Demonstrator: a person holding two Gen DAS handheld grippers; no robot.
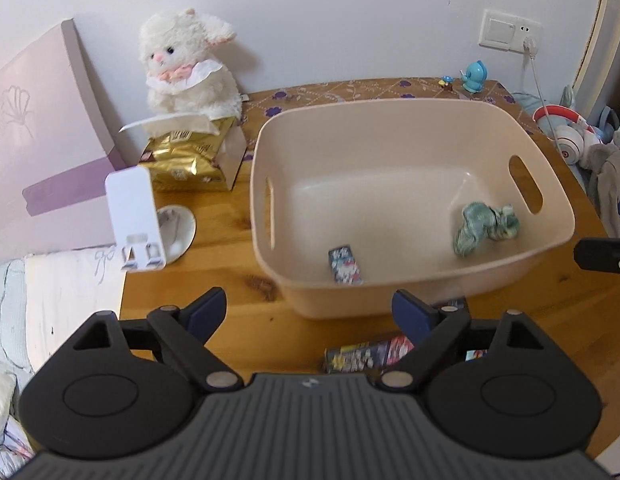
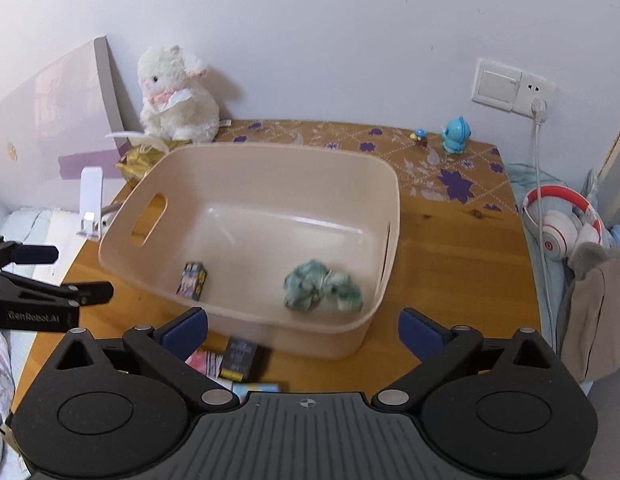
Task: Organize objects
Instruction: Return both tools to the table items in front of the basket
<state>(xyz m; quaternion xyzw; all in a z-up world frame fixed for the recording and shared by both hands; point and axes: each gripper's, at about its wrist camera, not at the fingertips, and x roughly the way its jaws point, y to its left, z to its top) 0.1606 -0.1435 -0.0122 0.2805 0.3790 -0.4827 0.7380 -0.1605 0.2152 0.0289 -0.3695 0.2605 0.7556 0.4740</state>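
A beige plastic tub [image 1: 389, 120] [image 2: 270, 152] stands on the wooden table. Inside it lie a small printed box [image 1: 345, 265] [image 2: 192, 276] and a crumpled green cloth [image 1: 485, 227] [image 2: 321, 287]. My left gripper [image 1: 309, 312] is open and empty, just in front of the tub's near wall. My right gripper [image 2: 304, 330] is open and empty at the tub's near edge. Several small colourful boxes [image 1: 367, 355] [image 2: 238, 360] lie on the table below the grippers. The left gripper also shows at the left of the right wrist view [image 2: 50, 276].
A white plush lamb [image 1: 190, 68] [image 2: 176, 98], a gold snack bag [image 1: 182, 156] and a white stand [image 1: 136, 216] sit left of the tub. A blue toy [image 2: 455, 135] stands at the back. Headphones [image 2: 561, 224] lie off the right table edge.
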